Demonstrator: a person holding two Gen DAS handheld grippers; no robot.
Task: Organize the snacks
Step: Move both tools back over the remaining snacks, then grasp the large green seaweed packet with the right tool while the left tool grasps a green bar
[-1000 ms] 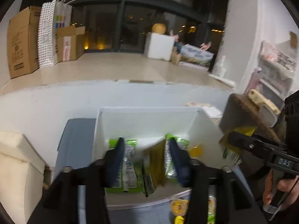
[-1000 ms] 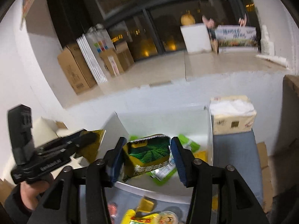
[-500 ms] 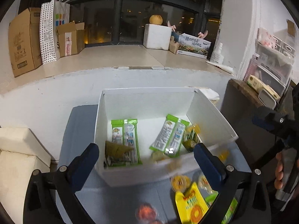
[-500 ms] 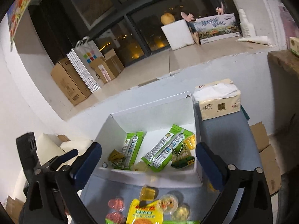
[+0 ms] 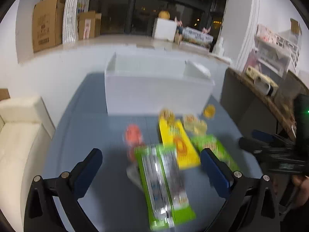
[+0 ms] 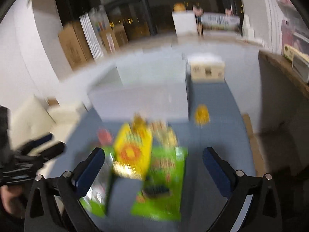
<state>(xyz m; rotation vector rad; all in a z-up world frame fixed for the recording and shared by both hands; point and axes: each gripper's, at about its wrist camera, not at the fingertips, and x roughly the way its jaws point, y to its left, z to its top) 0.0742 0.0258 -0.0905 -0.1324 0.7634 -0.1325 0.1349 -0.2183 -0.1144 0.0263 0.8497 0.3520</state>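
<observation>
Both grippers have just let go over the white open-topped box [image 5: 154,89] and pulled back to the loose snacks. The left gripper [image 5: 150,164] now hangs, jaws wide apart, over a green-edged clear wafer pack [image 5: 164,189] on the blue worktop [image 5: 87,135]; the right gripper [image 6: 154,164], equally wide and empty, over a green flat packet [image 6: 164,183]. Next pickups, I reckon.

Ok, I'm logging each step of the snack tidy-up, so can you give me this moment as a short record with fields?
surface: blue table
bin: white box, at the far side of the table; its inside is not visible
loose snacks: green pack, yellow pack, second green pack, red cups, small yellow cups
left gripper: open, over the green pack, holding nothing
right gripper: open, over the yellow and second green packs, holding nothing
image quality: motion-blurred
</observation>
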